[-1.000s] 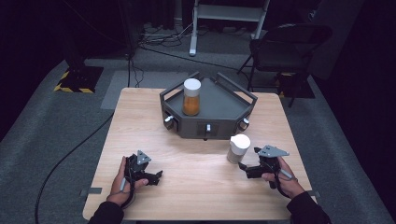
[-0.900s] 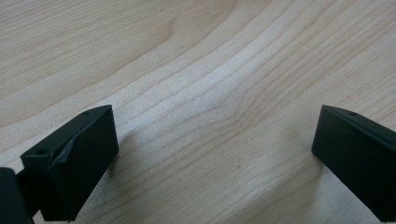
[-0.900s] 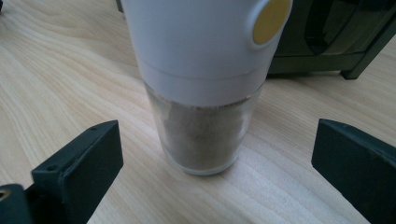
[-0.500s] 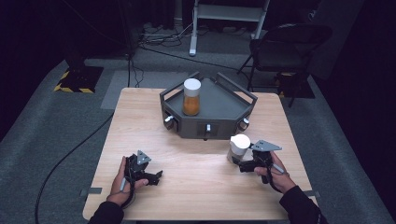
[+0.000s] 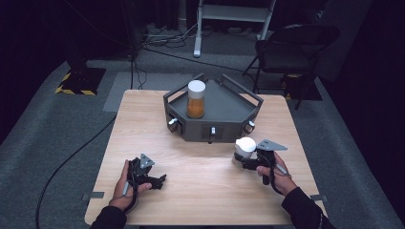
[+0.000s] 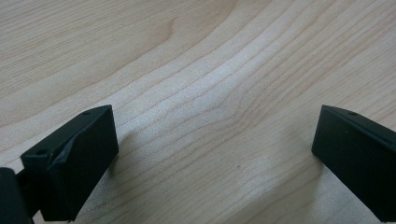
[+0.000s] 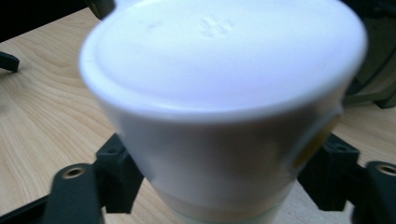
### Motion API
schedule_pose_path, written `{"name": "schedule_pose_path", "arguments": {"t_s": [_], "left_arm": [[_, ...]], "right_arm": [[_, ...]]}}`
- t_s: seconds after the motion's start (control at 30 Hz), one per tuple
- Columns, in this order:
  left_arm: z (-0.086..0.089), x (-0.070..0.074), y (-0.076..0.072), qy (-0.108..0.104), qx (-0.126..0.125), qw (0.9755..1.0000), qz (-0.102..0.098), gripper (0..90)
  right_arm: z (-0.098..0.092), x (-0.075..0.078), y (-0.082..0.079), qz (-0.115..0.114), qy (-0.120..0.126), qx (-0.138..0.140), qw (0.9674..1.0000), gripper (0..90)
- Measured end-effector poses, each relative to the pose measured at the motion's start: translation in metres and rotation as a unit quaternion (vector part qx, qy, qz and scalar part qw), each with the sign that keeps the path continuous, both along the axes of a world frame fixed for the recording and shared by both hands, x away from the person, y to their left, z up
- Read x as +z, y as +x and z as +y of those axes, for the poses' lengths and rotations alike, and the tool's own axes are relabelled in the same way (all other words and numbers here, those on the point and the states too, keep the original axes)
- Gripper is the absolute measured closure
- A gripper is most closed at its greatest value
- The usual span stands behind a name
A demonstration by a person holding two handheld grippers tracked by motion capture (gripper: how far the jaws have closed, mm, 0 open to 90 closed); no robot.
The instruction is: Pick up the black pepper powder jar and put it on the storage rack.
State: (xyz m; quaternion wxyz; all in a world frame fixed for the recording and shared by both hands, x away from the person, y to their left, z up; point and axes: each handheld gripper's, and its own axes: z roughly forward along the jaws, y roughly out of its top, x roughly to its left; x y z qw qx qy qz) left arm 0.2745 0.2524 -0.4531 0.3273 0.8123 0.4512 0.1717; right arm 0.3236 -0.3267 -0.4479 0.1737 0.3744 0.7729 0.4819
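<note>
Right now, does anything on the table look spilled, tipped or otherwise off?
Nothing stands out. The orange-filled jar stands upright in the grey tray, and the white-lidded container sits upright between the right gripper fingers. No spills.

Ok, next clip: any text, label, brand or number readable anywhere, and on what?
None can be read.
White container at the right tool: faint raised marks on its lid, too blurred to read.
Orange-filled jar on the grey tray: no label legible.
Left tool over bare wooden table: no markings.
</note>
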Motion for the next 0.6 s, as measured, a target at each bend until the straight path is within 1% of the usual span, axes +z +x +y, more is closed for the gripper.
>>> {"name": "schedule_pose_path", "arguments": {"t_s": [0.13, 0.27, 0.47, 0.6], "left_arm": [[0.000, 0.000, 0.000, 0.000, 0.000, 1.0000, 0.000, 0.4], [0.000, 0.000, 0.000, 0.000, 0.000, 1.0000, 0.000, 0.4], [0.000, 0.000, 0.000, 0.000, 0.000, 1.0000, 0.000, 0.4], [0.000, 0.000, 0.000, 0.000, 0.000, 1.0000, 0.000, 0.4]], "right_arm": [[0.002, 0.001, 0.000, -0.005, -0.007, 0.002, 1.0000, 27.7], [0.006, 0.001, -0.004, -0.014, -0.012, -0.008, 0.9998, 28.5], [0.007, 0.003, -0.007, -0.018, -0.019, -0.018, 0.9995, 29.1], [0.007, 0.005, -0.010, -0.023, -0.014, -0.023, 0.9994, 29.3]]}}
